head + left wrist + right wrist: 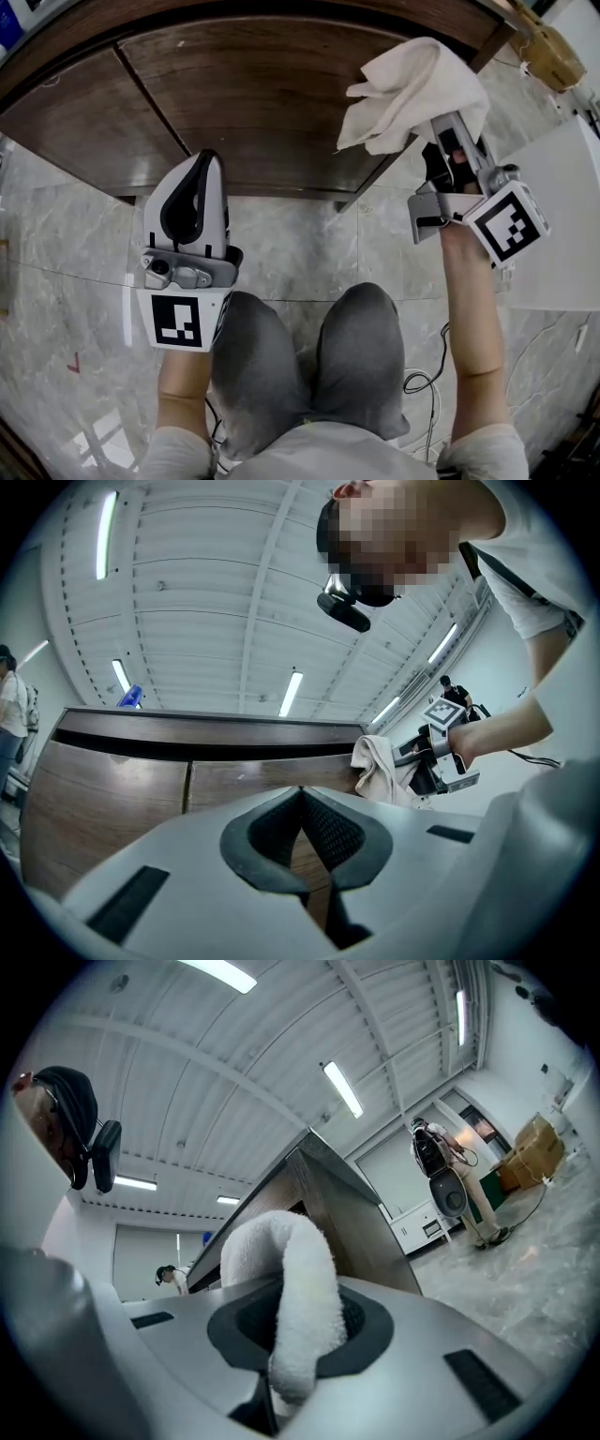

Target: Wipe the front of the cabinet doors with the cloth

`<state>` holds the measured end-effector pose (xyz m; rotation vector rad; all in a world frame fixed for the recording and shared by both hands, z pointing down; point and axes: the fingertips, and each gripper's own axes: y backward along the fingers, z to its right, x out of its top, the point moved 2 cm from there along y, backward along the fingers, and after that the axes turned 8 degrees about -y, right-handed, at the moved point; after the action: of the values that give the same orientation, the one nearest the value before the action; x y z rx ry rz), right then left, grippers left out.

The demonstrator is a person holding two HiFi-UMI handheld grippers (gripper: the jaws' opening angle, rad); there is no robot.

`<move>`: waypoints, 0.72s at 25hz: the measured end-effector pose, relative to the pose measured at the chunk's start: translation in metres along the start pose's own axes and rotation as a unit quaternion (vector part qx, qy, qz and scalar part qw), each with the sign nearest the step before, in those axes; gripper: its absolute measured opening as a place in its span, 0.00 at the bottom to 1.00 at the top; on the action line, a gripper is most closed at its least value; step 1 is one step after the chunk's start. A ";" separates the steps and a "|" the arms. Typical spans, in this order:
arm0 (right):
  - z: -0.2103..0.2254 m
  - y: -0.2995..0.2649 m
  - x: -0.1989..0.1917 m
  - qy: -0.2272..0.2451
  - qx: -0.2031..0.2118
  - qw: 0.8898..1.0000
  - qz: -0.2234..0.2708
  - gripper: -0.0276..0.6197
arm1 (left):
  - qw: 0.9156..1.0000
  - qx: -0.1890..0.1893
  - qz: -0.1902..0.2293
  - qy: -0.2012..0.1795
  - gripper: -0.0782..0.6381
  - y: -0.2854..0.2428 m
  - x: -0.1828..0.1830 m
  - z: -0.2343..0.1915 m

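The cabinet has two dark brown wooden doors, a left door (pixel 84 122) and a right door (pixel 272 94), split by a narrow seam. A white cloth (pixel 412 89) is bunched in my right gripper (pixel 442 131), which is shut on it at the right door's right edge. In the right gripper view the cloth (pixel 291 1279) loops up out of the jaws, with the cabinet's side (pixel 347 1213) behind. My left gripper (pixel 206 159) is shut and holds nothing, in front of the right door's lower edge. The left gripper view shows both doors (pixel 103 789) and the cloth (pixel 375 766) beyond its shut jaws.
Grey marble floor (pixel 56 262) lies below the cabinet. The person's knees in grey trousers (pixel 356 328) are between the grippers. A white panel (pixel 562 216) stands at right, a cardboard box (pixel 548 47) behind it, and a cable (pixel 422 380) lies on the floor.
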<state>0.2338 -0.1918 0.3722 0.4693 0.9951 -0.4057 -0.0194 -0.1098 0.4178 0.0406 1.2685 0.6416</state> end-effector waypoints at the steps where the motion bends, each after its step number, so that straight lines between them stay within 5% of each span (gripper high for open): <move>1: 0.003 0.001 0.000 0.001 -0.004 1.000 0.002 0.15 | 1.000 -0.001 -0.001 0.001 0.12 0.001 -0.002 0.000; 12: 0.003 0.007 -0.003 0.044 -0.030 0.999 0.009 0.15 | 1.000 0.012 -0.014 -0.001 0.12 0.022 -0.013 -0.020; 18: -0.030 0.015 -0.018 0.121 -0.022 0.992 0.009 0.15 | 0.999 0.028 -0.023 -0.003 0.12 0.040 -0.018 -0.037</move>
<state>0.2119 -0.1610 0.3762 0.4956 1.2300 -0.3145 -0.0719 -0.0972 0.4362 0.0597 1.2779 0.5660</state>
